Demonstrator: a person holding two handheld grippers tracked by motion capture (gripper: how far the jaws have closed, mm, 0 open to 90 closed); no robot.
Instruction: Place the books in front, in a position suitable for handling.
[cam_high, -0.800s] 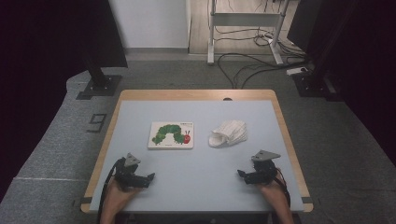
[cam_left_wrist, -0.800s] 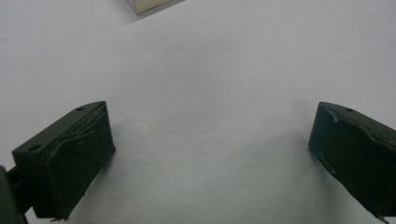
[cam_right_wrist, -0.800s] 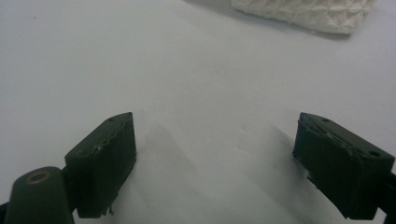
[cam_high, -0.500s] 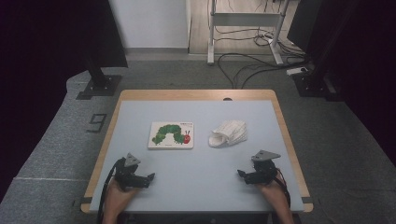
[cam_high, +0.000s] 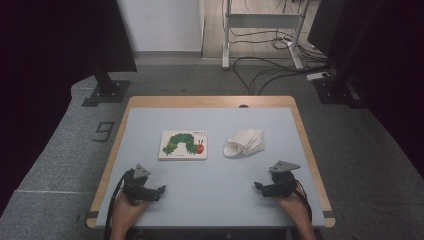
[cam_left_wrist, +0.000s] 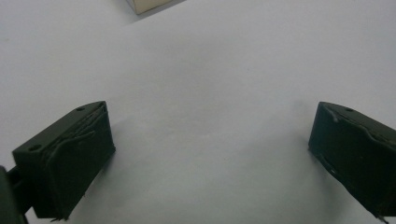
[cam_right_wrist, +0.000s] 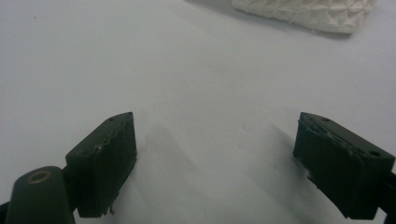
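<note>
Left gripper (cam_high: 161, 189) spread and empty at the desk's (cam_high: 215, 120) near edge, picture book (cam_high: 183, 144) flat just ahead, crumpled white cloth (cam_high: 244, 142) beside it, right gripper (cam_high: 257, 186) likewise spread — best approached low, jaws straddling an edge before closing.

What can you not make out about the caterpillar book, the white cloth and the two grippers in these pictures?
- Book: title print too small in the high view; the left gripper view's top edge cuts off all but a corner.
- White cloth: folds hide its underside; cut off by the right gripper view's top edge.
- Both open grippers, left and right: jaws small in the high view.
</note>
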